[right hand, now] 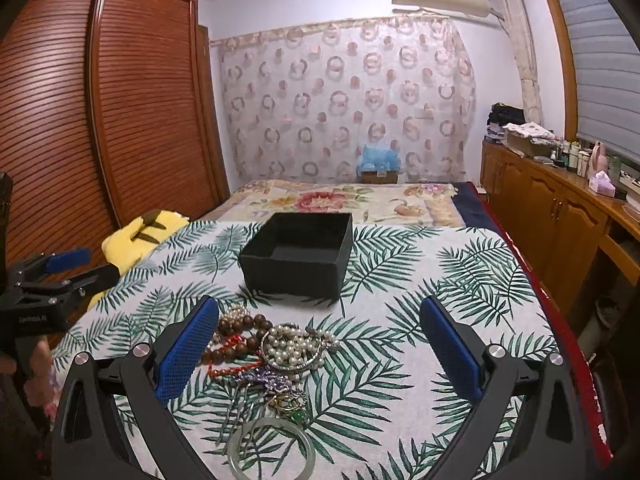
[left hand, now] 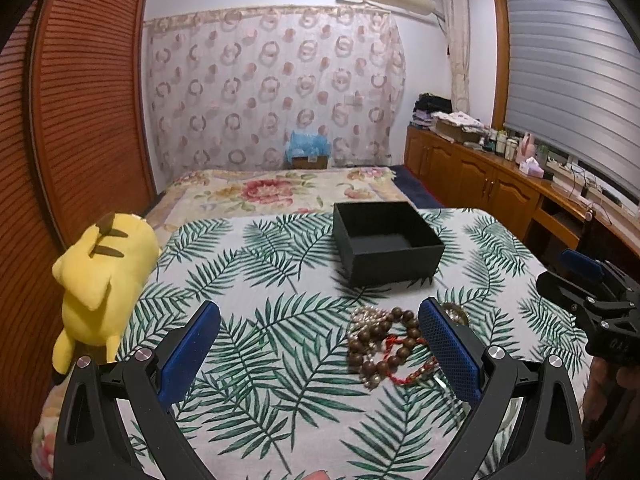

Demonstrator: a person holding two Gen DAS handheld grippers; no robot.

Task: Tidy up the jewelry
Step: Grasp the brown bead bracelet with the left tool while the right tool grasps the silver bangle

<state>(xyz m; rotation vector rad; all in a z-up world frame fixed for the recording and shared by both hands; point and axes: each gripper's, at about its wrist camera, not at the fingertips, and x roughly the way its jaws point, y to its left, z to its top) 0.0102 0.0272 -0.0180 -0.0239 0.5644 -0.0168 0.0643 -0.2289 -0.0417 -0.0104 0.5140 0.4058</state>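
Beside the matt black box [right hand: 297, 258], glossy pearls [right hand: 289, 349], smooth wooden beads [left hand: 374, 342] and a translucent glassy bangle [right hand: 271, 446] are seen on leaf-printed cloth [right hand: 420, 288]; gripper pads [right hand: 185, 354] are textured blue

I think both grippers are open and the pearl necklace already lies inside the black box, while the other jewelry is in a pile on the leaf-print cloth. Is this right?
Not quite. The black box is empty; the pearl necklace lies in the jewelry pile on the leaf-print cloth, as the right wrist view shows. The left gripper and right gripper are open.
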